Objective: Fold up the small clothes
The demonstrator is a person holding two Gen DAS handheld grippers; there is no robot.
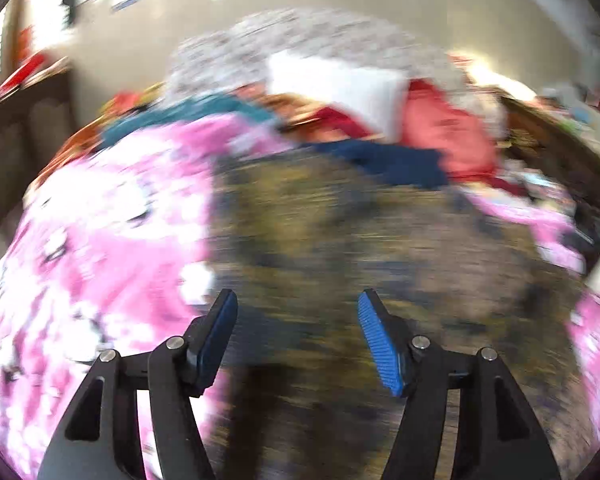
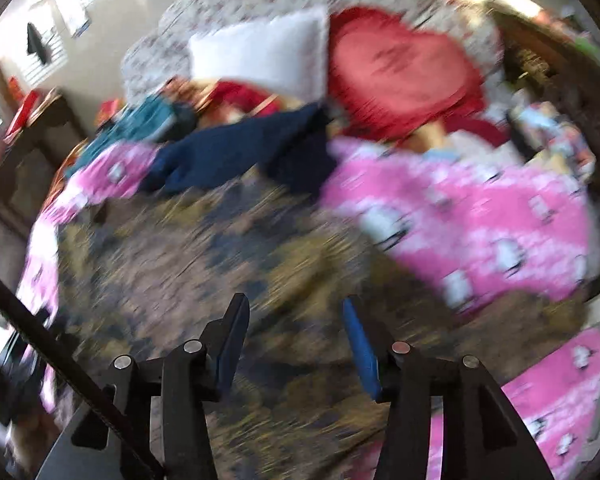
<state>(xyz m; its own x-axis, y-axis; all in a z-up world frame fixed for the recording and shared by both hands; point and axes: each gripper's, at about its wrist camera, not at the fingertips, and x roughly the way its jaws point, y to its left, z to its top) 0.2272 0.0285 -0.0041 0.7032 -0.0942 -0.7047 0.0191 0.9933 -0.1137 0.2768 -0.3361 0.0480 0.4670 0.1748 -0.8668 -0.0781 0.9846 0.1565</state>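
Both views are motion-blurred. A brown, olive and dark patterned cloth lies spread over the bed in front of me; it also shows in the right wrist view. My left gripper is open and empty above its near part. My right gripper is open and empty above the same cloth. A navy blue garment lies crumpled at the far edge of the patterned cloth, also in the right wrist view.
A pink cartoon-print blanket lies at left and another part of it at right. Behind are a teal cloth, a white pillow, a red heart-shaped pillow and a floral headboard. Dark wooden furniture stands at right.
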